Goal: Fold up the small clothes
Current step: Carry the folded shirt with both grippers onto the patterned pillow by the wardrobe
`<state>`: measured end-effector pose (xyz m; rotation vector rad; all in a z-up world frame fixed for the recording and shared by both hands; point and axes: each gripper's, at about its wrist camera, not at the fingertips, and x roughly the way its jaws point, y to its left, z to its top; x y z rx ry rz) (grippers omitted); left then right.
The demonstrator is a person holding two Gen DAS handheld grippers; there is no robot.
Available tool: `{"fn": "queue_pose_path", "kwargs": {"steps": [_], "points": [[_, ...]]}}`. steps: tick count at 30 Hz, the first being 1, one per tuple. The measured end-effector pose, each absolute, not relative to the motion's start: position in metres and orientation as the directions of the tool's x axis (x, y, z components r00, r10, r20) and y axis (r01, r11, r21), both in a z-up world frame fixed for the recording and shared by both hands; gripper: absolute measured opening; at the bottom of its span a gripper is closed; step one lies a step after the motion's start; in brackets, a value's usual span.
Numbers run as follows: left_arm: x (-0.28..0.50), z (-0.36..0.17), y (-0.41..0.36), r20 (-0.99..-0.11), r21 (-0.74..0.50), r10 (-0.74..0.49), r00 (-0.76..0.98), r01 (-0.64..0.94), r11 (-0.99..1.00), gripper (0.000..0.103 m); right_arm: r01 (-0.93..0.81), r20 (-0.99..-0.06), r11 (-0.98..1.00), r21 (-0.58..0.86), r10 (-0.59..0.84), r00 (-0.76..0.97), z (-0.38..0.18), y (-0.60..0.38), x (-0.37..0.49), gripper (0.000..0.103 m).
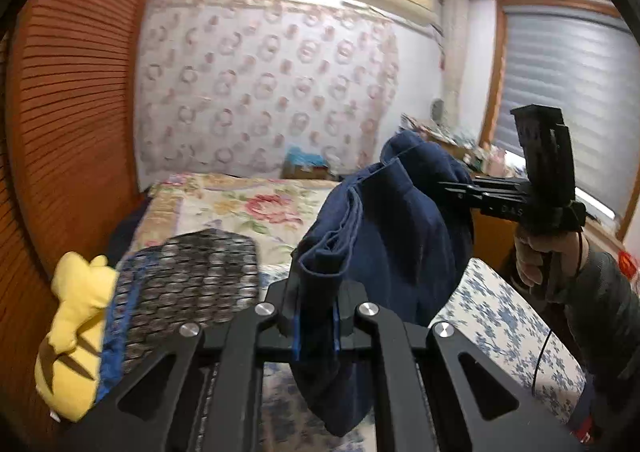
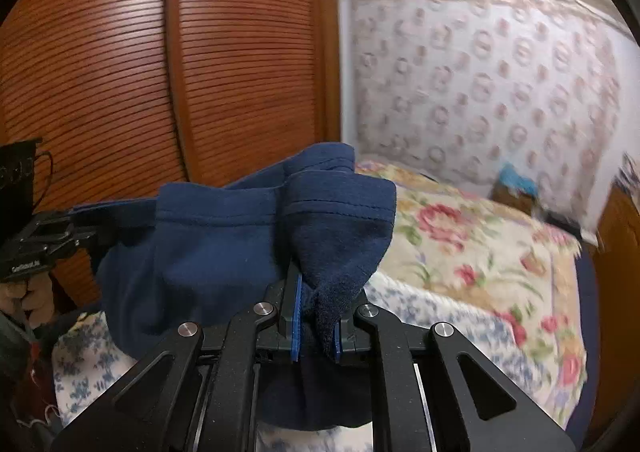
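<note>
Bed [image 1: 240, 208] under floral quilt, blue-flowered sheet [image 1: 516, 316] along near edge. Slatted wooden wardrobe [image 2: 120, 72] at bed's left side, patterned wall hanging [image 1: 260, 84] past far edge. Navy garment [image 1: 392, 236] lifted clear off the bed, slung between both grippers above the near edge, bulk sagging below the grip line. Grey patterned cloth [image 1: 192, 276] with blue trim lying near left edge of bed, yellow plush toy [image 1: 76, 324] touching its left side. Left gripper [image 1: 316, 316] pinched narrow on a bunched hem of the garment, fabric filling the gap between blue pads [image 1: 297, 336]. Right gripper [image 2: 316, 326] likewise closed tight on a gathered fold at the opposite end, cloth spilling over and under the fingers. Right hand [image 1: 536, 260] wrapped around that gripper's handle. Frames motion-blurred; finer garment detail unreadable.
</note>
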<state>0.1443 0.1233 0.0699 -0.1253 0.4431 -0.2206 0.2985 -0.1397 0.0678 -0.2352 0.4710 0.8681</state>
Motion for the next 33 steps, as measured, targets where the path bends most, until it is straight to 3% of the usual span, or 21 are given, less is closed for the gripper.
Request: {"fn": "queue_pose_path", "kwargs": {"steps": [7,16,19,21,23,27,33], "points": [[0.112,0.037,0.194,-0.390,-0.244,-0.119,0.913,0.023,0.970,0.008,-0.869,-0.540,0.481,-0.112,0.705,0.460,0.077,-0.027,0.306,0.008],[0.101,-0.026,0.239,-0.469,-0.312,-0.007,0.883,-0.158,0.937,0.008,-0.924,-0.631,0.343,-0.166,0.683,0.367,0.038,0.106,0.324,0.009],[0.108,-0.042,0.245,-0.516,-0.305,0.009,0.856,-0.194,0.932,0.008,-0.900,-0.667,0.400,-0.173,0.624,0.406,0.023,0.123,0.342,0.022],[0.109,-0.049,0.247,-0.538,-0.296,0.012,0.843,-0.203,0.933,0.008,-0.869,-0.644,0.463,-0.175,0.614,0.457,0.022,0.115,0.351,0.040],[0.115,-0.053,0.250,-0.562,-0.284,0.028,0.827,-0.225,0.932,0.008,-0.861,-0.625,0.488,-0.145,0.629,0.462,0.023,0.104,0.355,0.051],[0.114,-0.053,0.254,-0.576,-0.280,0.019,0.817,-0.218,0.935,0.010,-0.883,-0.603,0.458,-0.100,0.678,0.420,0.010,0.098,0.346,0.051],[0.103,-0.038,0.246,-0.567,-0.207,0.064,0.821,-0.217,0.954,0.024,-0.868,-0.701,0.496,-0.020,0.612,0.366,-0.049,0.108,0.360,0.051]]}}
